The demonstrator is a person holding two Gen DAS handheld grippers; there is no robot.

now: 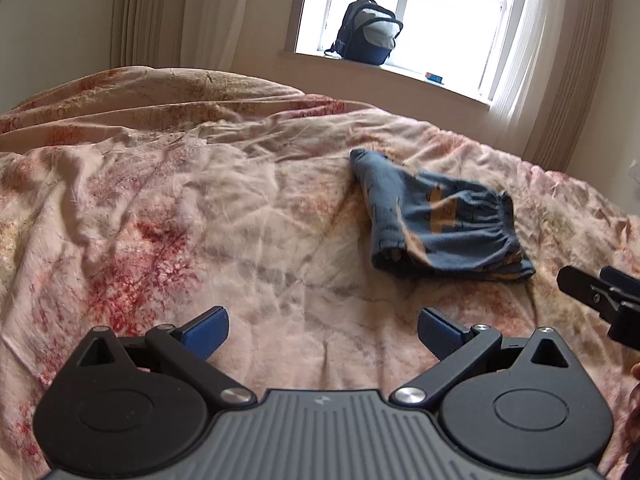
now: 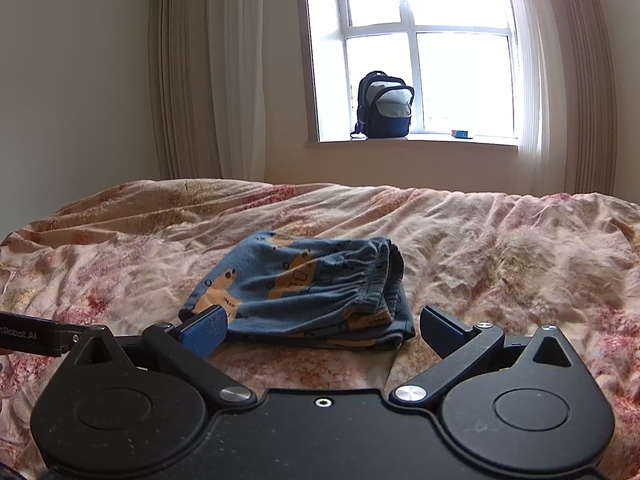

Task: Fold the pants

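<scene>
Holding both tools wide apart and empty, I am hovering over the bed [image 1: 240,208]. My left tool [image 1: 323,330] is hanging above bare bedspread, with the folded pants [image 1: 436,220] lying ahead and to its right. My right tool [image 2: 323,330] is sitting just behind the pants [image 2: 304,280], its fingers apart beside the near edge. A backpack [image 2: 385,106] is standing far ahead on the windowsill.
</scene>
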